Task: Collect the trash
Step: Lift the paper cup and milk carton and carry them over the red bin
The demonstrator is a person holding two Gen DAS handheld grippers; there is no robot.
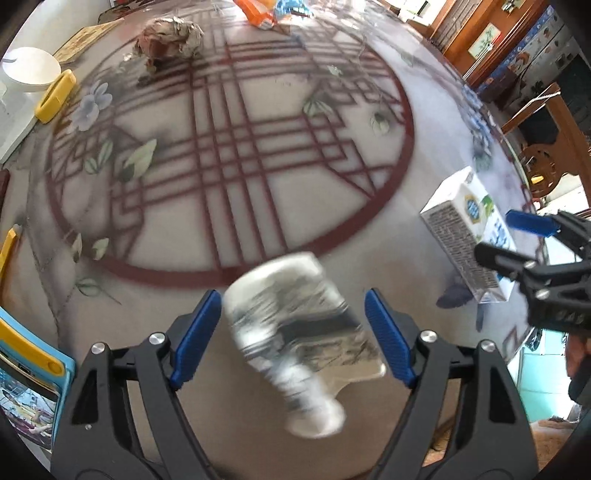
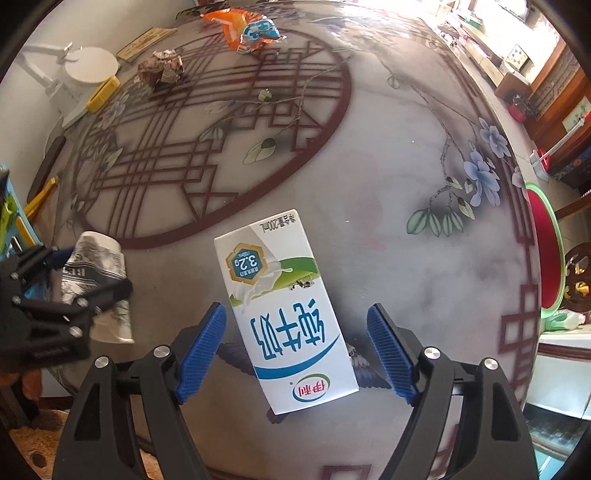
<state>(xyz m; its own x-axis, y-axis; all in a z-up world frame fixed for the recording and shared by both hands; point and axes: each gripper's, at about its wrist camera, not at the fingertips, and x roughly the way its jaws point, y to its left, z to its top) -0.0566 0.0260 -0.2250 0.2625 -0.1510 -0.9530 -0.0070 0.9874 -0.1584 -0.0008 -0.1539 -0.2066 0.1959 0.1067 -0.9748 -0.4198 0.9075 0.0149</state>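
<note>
Blue ribbed fingers of the right gripper stand spread on either side of a white milk carton, which lies flat on the worktop with its printed face up; neither pad presses on it, and a clear gap shows on the carton's right side. The carton's near end reaches closest to the camera, and its far end points toward the red lattice circle printed on the worktop.

Left of the carton, the left gripper has its fingers spread as well, with a crumpled paper cup printed in black and grey between them. The cup is blurred in the left wrist view, so whether a pad touches it cannot be told; it lies tipped on its side, its open mouth hidden from both cameras, so nothing of its inside can be seen.

Beyond the carton, across the lattice circle, a crumpled ball of paper sits near the circle's far edge. Farther still lies an orange and blue snack wrapper. Left of the paper ball are a yellow flat thing and a white round lamp base at the worktop's edge.
</note>
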